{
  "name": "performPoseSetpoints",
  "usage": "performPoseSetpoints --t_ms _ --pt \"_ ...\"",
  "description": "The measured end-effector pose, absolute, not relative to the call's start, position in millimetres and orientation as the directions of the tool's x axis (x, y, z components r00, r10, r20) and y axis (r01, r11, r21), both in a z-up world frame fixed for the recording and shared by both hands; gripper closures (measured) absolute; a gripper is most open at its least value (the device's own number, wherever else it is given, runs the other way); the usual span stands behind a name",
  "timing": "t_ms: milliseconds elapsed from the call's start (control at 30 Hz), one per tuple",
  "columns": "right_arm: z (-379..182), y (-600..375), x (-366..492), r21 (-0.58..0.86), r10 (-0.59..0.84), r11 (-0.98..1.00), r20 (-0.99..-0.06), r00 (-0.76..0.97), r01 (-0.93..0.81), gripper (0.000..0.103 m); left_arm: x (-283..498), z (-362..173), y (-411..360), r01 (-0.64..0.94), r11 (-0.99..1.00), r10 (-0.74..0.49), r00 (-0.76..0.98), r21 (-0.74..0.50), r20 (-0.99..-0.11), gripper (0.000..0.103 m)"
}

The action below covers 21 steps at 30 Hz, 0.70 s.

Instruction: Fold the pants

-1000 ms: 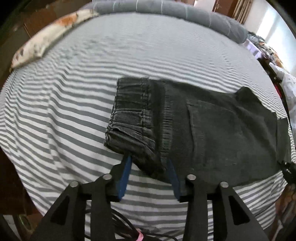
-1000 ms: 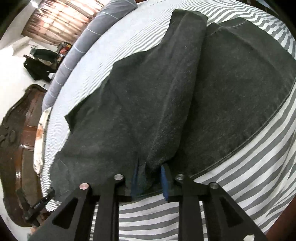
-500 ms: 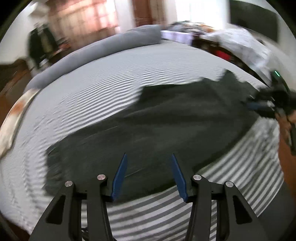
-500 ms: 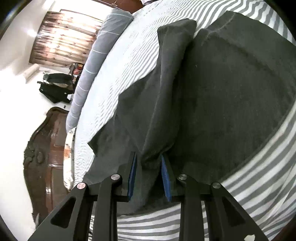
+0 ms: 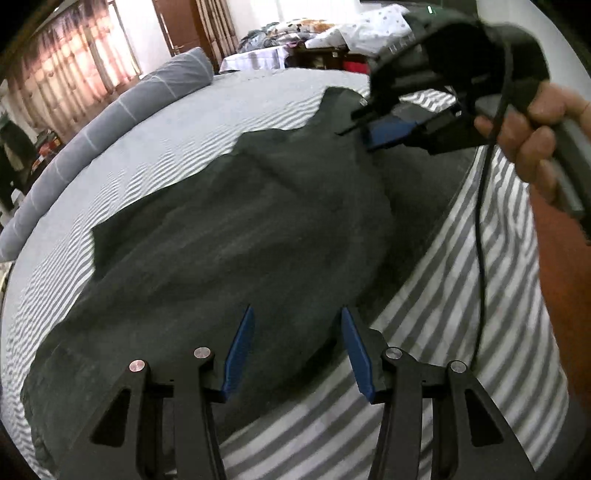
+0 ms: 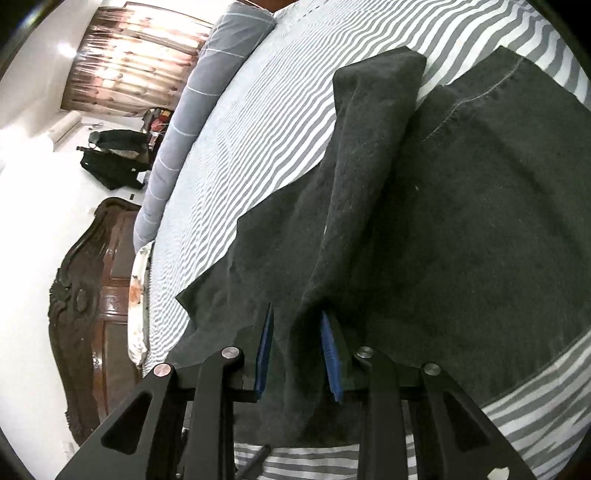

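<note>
Dark grey pants [image 5: 229,236] lie spread on the striped bed sheet [image 5: 461,332]. My left gripper [image 5: 297,332] hovers open over their near edge, blue pads apart with no cloth between them. In the left wrist view my right gripper [image 5: 388,129] shows at the upper right, held by a hand [image 5: 535,140], with its blue pads on a raised part of the pants. In the right wrist view my right gripper [image 6: 297,332] is shut on a lifted ridge of the pants [image 6: 354,192]. That ridge runs away from the fingers, and a flat leg panel [image 6: 498,221] lies to its right.
A grey bolster [image 5: 110,122] lies along the bed's far side. A dark carved wooden headboard [image 6: 96,280] and a floral pillow [image 6: 138,291] sit at the left. A black cable [image 5: 484,229] hangs from my right gripper. Piled clothes [image 5: 295,33] stand beyond the bed.
My left gripper let go of the elastic waistband, rolled and swept sideways along the pants toward my right gripper. My right gripper kept its grip on the fold and shifted a little.
</note>
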State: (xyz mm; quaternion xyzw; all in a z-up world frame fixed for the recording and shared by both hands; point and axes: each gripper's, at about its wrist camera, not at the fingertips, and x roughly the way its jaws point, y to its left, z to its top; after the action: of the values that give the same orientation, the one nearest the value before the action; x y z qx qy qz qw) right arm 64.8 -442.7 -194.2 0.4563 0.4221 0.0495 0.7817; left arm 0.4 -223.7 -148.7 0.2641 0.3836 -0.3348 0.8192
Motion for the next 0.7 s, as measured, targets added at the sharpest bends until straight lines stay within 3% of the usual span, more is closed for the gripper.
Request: performPoseSetpoints --t_ms 100,133,167,233,267,333,467,600,700 --pt "-194 -446 72 0.756 0.47 0.585 -0.611 0.637 0.294 0.077 6 -155 -243 0.759 0.622 -0.34 0.483 0.192 -0.807 0.053" --pt "-193 -447 75 0.755 0.472 0.59 -0.611 0.635 0.287 0.077 10 -155 -249 0.763 0.616 -0.346 0.484 0.195 -0.804 0.058" --pt "-192 -448 77 0.756 0.475 0.591 -0.608 0.637 0.281 0.077 15 -156 -253 0.766 0.614 -0.35 0.483 0.193 -0.803 0.076" --pt "-191 -454 75 0.755 0.468 0.594 -0.605 0.644 0.278 0.077 26 -157 -260 0.767 0.621 -0.355 0.46 0.163 -0.814 0.092" --pt "-190 -460 73 0.748 0.453 0.599 -0.612 0.648 0.287 0.076 32 -157 -260 0.759 0.635 -0.358 0.451 0.141 -0.817 0.094" --pt "-190 -476 68 0.731 0.402 0.604 -0.623 0.671 0.317 0.067 42 -156 -259 0.751 0.651 -0.37 0.438 0.107 -0.819 0.096" --pt "-193 -506 70 0.741 0.359 0.563 -0.618 0.7 0.366 0.067 49 -155 -253 0.749 0.659 -0.395 0.423 0.069 -0.816 0.097" --pt "-182 -506 102 0.719 0.354 0.607 -0.626 0.694 0.339 0.086 48 -156 -249 0.746 0.664 -0.414 0.417 0.045 -0.809 0.097" --pt "-173 -491 139 0.703 0.385 0.645 -0.638 0.667 0.3 0.089 47 -153 -241 0.735 0.678 -0.432 0.409 0.01 -0.804 0.097"
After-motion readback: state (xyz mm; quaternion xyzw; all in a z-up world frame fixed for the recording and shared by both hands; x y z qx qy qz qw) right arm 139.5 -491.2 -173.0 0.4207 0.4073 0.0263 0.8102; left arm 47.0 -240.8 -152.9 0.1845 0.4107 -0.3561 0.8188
